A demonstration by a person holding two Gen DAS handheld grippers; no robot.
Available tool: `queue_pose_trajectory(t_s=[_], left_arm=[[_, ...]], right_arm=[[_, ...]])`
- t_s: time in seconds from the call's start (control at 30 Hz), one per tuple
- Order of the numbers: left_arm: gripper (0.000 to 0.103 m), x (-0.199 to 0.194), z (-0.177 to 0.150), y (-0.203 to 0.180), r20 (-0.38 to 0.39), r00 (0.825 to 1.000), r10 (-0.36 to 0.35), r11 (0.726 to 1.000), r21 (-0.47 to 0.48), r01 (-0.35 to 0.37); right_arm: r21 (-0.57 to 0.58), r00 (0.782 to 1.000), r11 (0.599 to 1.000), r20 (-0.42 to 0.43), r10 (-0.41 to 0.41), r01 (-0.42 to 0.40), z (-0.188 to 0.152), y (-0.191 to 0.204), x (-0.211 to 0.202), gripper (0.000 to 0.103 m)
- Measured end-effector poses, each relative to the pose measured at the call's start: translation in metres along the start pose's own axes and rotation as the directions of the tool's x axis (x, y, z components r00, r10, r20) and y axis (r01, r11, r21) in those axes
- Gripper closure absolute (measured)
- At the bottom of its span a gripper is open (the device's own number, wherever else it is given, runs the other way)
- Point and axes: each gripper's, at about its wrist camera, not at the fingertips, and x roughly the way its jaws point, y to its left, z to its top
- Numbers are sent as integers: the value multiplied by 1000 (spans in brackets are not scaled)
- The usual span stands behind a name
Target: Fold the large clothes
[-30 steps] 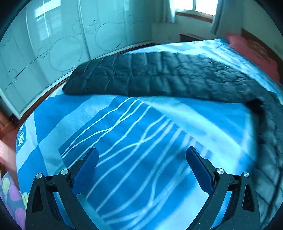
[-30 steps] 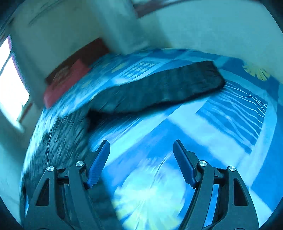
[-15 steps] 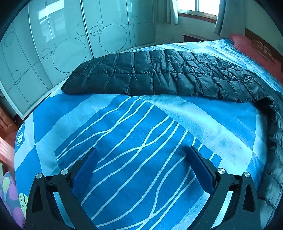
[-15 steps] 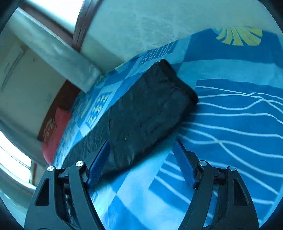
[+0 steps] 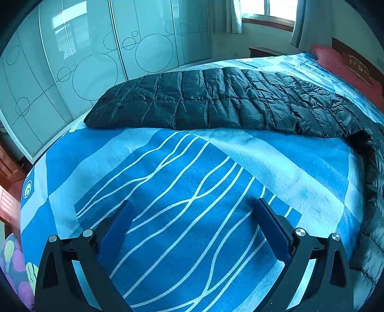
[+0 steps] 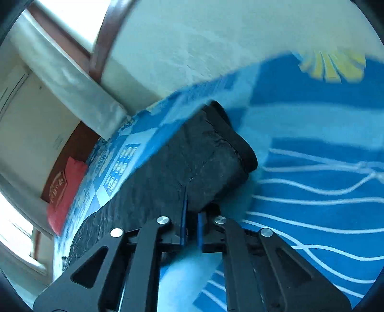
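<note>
A black quilted down jacket (image 5: 216,103) lies on the blue patterned bed (image 5: 192,204), one long sleeve stretched across the far side and the body running down the right edge. My left gripper (image 5: 192,213) is open and empty, low over the bare bedspread, well short of the sleeve. In the right wrist view my right gripper (image 6: 191,216) is shut on the near edge of the jacket sleeve (image 6: 192,168), close to its cuff (image 6: 237,146). The jaws stand nearly together with black fabric between them.
A mirrored sliding wardrobe (image 5: 84,60) stands left of the bed. A red pillow (image 5: 336,60) lies by the headboard, also in the right wrist view (image 6: 64,189). A window (image 5: 268,9) and a wall (image 6: 192,48) border the bed.
My right gripper swung to the sleeve, came down near the cuff and shut on its edge. My left gripper stayed open, shifting only slightly over the bedspread.
</note>
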Motion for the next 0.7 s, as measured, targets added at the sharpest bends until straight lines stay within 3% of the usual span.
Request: queue_pose_trajectory(t_s=[0.17,0.3,0.5,0.7], left_arm=[[4,-2,-1,2,4,1000,0,1000,-2,0],[4,-2,-1,2,4,1000,-1,1000,-2,1],[4,-2,-3,4,10,1000,-3,1000,-3,3],[4,-1,-4,7,18,1000,-13,1000,-10,13]], right_arm=[[-229,994,970,50,99,-85,-11,88,-30,98],[-412,980,893,1,197,-180,-47,176,-44,98],[-575,934,739,-166,316,-352,-145,304,-55,98],[-650,881,597,-308,359,-470,-254,393,-70,98]])
